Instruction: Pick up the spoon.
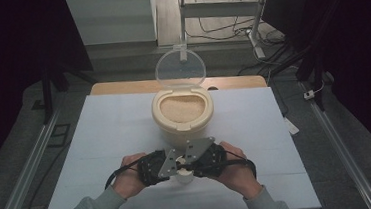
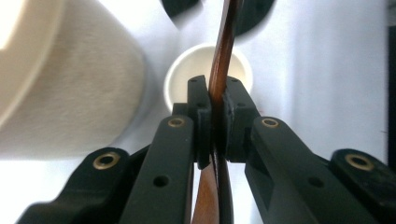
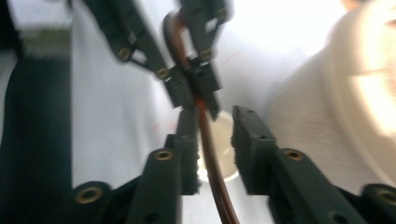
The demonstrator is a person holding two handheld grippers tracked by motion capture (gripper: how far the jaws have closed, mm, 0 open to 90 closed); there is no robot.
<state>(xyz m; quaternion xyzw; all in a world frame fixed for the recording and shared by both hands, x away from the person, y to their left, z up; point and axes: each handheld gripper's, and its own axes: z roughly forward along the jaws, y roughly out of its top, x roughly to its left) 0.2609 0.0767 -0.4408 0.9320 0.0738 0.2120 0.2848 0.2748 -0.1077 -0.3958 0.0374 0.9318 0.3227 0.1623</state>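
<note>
Two hands level, facing | left tongs clamp brown strip

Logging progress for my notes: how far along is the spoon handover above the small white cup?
Done: the rice bin stands open, lid up. In hand: the left tool clamps the brown spoon over the small white cup; the right tool stands open around the handle. Left: probably scooping rice; the cup looks empty.

Dim room, grey floor, white-topped table, metal rails, desk legs, loose cables
</note>
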